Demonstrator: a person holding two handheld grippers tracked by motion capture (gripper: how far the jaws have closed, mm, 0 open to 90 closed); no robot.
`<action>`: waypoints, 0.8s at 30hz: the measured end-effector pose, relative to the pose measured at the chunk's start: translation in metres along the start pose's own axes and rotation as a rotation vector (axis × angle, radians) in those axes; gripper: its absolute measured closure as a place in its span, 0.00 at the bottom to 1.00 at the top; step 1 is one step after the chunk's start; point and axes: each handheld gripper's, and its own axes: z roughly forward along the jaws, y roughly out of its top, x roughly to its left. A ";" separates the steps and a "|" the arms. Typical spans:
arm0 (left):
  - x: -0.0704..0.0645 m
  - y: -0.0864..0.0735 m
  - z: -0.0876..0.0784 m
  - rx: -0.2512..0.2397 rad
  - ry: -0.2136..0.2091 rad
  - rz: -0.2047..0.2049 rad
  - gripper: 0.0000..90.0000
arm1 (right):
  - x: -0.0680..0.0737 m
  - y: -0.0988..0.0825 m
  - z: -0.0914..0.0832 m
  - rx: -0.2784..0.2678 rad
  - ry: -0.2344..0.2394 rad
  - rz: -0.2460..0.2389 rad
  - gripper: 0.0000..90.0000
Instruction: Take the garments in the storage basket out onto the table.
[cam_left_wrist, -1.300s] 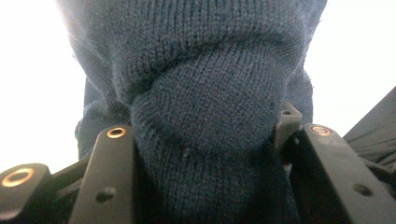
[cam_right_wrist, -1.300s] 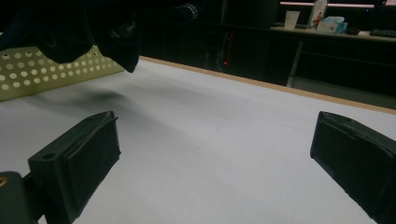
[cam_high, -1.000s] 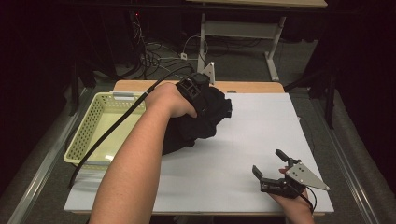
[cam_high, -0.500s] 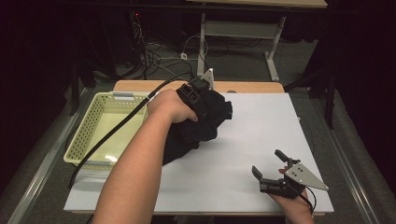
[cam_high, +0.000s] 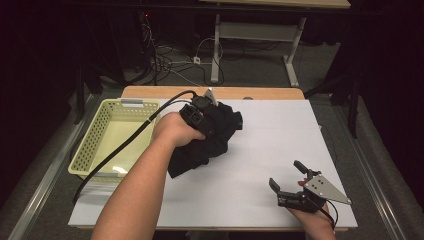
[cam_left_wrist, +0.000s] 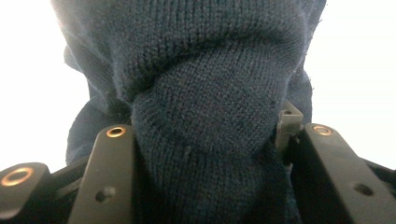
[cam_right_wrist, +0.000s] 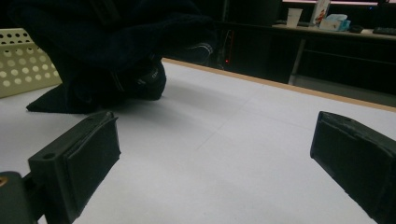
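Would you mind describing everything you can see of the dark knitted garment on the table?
The dark knitted garment is navy, fine-ribbed and wool-like, bunched in a loose heap rather than spread flat. It lies on the white table, right of the yellow basket. The left gripper is shut on a thick fold, with knit bulging between its jaws.

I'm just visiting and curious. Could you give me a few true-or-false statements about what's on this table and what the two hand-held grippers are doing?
1. The left hand-held gripper is clamped on a dark knitted garment. True.
2. The right hand-held gripper holds part of the garment. False: its jaws stand open with nothing between them.
3. The garment lies inside the yellow basket. False: it sits on the white table, beside the basket.
4. The basket stands at the table's left edge. True.
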 end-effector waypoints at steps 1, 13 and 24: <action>0.001 -0.003 0.002 -0.017 0.000 0.003 0.56 | 0.000 0.000 0.000 0.000 0.000 0.001 0.02; 0.005 -0.049 0.031 -0.258 -0.022 -0.004 0.55 | 0.001 -0.002 0.002 0.007 0.006 0.004 0.02; 0.003 -0.079 0.064 -0.420 -0.003 0.014 0.50 | 0.003 -0.001 0.002 0.007 0.006 -0.006 0.02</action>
